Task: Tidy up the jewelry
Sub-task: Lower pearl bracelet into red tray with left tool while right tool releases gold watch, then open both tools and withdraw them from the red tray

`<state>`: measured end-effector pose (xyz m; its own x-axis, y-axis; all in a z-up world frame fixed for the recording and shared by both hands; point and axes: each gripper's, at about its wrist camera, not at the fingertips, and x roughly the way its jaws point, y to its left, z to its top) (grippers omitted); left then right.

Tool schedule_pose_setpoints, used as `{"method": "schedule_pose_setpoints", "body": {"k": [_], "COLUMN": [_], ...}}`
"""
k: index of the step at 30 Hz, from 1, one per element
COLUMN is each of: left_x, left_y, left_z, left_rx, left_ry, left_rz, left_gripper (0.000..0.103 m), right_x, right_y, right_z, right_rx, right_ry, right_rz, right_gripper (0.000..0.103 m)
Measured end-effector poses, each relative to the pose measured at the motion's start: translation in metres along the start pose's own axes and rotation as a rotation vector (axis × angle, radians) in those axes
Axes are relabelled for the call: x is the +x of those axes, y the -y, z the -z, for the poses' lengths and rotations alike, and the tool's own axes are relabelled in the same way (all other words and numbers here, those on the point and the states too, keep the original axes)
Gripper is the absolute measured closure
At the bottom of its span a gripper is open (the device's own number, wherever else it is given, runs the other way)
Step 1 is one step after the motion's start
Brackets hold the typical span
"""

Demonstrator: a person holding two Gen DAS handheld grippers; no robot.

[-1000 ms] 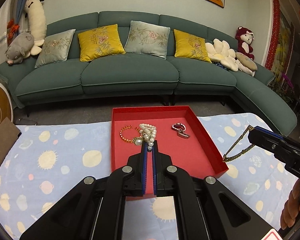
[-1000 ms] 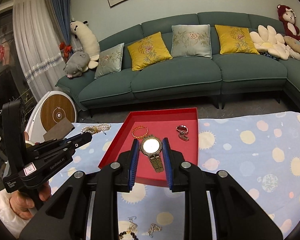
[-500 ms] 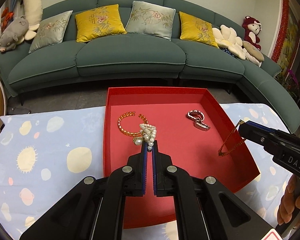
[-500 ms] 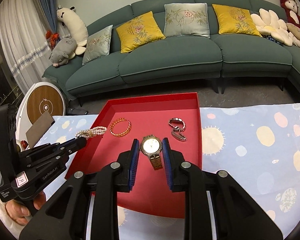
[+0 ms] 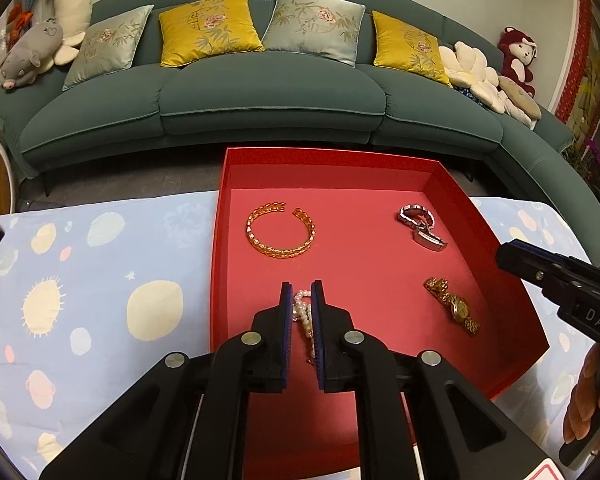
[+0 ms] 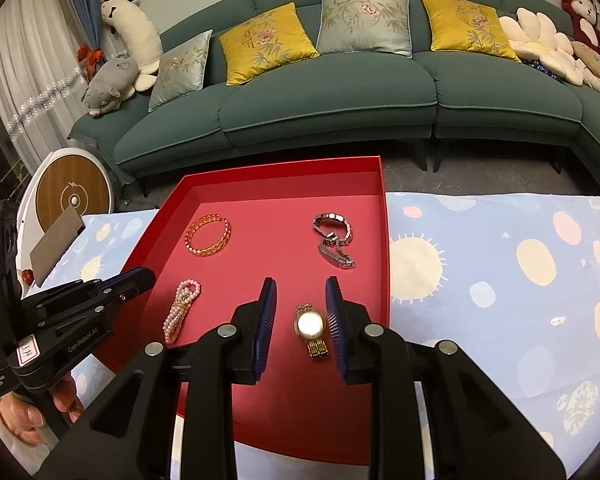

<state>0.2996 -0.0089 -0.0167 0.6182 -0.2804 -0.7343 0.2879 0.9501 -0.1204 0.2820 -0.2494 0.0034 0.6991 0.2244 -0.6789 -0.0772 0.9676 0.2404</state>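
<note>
Red cardboard tray (image 6: 384,240) sits on a table under a pale-blue, sun-printed cloth (image 6: 500,264). Inside lie an orange-gold open bangle (image 5: 280,234), a silver watch (image 6: 334,240), a gold watch (image 6: 310,326) and a pearl strand (image 6: 182,310). Left tongs (image 5: 301,292), jaws just opening, straddle the pearls lying on the tray floor; right tongs (image 6: 300,290), jaws just opening, stand spread around the gold watch.

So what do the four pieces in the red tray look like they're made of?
Open bangle: gold-toned metal, shiny leaf-like links, possibly plated. Pearl bracelet: pale, glossy round beads, pearl or imitation, with a gold-coloured clasp. Silver watch: polished steel-looking links. Gold watch: yellow metal band, reflective glass face. The red tray looks like matte cardboard.
</note>
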Motion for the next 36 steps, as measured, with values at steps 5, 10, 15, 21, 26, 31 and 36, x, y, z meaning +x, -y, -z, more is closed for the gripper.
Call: {"method": "schedule_pose_setpoints", "body": {"k": [5,10,15,21,26,31,36], "left_x": [-0.026,-0.075,-0.130,-0.169,-0.177,-0.175,-0.158], "left_y": [-0.013,-0.009,0.007,0.028,0.044,0.059,0.062], "left_z": [-0.013,-0.019,0.002,0.051,0.095,0.137,0.165], "left_rx": [-0.061,-0.067,-0.023,0.002,0.002,0.003,-0.039], "left_ry": [0.046,0.111,0.175,0.158,0.095,0.035,-0.025], "left_rz": [-0.001,-0.015,-0.075,-0.064,-0.066,-0.069,-0.040], "left_gripper": [0.079,0.072,0.048,0.041,0.041,0.041,0.041], "right_x": [-0.031,-0.090,-0.149,-0.197,-0.219,-0.209,-0.184], "right_y": [0.002,-0.002,-0.011,-0.008,0.000,-0.007,-0.013], "right_z": [-0.013,-0.022,-0.004,0.047,0.096,0.141,0.178], "right_rx": [0.015,0.020,0.004,-0.013,0.002,-0.027,-0.025], "right_ry": [0.082,0.181,0.256,0.252,0.207,0.105,-0.012], "right_rz": [-0.006,-0.026,-0.008,0.025,0.042,0.060,0.055], "right_gripper": [0.063,0.063,0.062,0.061,0.061,0.061,0.061]}}
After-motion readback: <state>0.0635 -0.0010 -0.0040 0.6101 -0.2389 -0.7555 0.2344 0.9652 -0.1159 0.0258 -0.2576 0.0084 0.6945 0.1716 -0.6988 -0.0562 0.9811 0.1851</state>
